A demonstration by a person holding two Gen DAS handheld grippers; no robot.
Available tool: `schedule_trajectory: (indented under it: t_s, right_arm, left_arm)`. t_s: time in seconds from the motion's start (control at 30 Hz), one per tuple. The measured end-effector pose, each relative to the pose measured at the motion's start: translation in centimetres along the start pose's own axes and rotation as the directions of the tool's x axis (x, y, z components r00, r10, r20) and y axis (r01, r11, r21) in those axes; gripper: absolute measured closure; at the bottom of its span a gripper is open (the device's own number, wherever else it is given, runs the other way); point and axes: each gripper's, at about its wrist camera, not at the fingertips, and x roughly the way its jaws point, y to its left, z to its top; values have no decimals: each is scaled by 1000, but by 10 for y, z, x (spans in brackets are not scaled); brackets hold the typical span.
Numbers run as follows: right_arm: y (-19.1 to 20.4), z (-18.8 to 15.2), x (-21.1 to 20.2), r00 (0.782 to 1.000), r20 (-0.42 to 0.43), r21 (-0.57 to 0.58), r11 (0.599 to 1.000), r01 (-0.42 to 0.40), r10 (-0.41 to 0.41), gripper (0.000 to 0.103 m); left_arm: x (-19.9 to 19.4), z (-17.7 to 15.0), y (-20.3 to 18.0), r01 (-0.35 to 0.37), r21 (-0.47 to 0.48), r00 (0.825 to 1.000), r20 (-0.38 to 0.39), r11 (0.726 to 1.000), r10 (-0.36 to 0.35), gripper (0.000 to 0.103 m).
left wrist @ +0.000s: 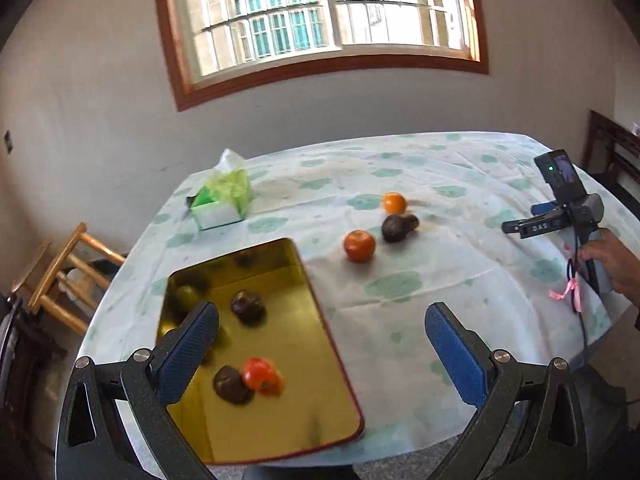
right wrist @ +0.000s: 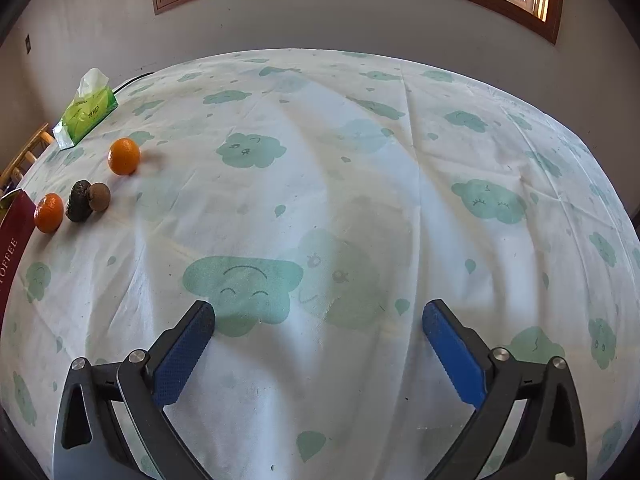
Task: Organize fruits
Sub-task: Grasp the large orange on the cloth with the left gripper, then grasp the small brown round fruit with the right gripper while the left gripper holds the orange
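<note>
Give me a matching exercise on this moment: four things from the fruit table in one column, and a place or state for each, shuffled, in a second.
Things:
1. tomato
2. tissue box
3. avocado
4. right gripper

Places or states:
A. on the tablecloth between two oranges
B. jaws wide open over bare cloth, holding nothing
C. inside the gold tin
D. at the far left edge of the table

Pairs: 1-C, 2-D, 3-A, 4-B

A green tissue box [left wrist: 221, 198] sits near the window [left wrist: 320, 20].
</note>
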Motion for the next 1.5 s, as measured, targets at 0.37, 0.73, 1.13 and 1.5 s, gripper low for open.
schedule_trajectory:
  t_s: [0.37,0.73,1.13,1.5]
  right_arm:
    - [-18,-1,-9,991,54,90,987,-130,125,0]
    - [-20,-1,-9,988,61,102,984,-148,142,0]
    - [24,7,-26,931,85,-104,933,-345,354,31]
    - [148,58,16,888,-52,-461,778,-427,456,67]
  left_arm:
    - [174,67,-32,177,238,945,-313,955,-97,30]
    - [237,65,-23,164,189,891,-449,968,-63,60]
    - [106,59,-33,161,-116,948,-259,980,-186,60]
    - [49,30,-35,126,-126,957,-245,984,-154,60]
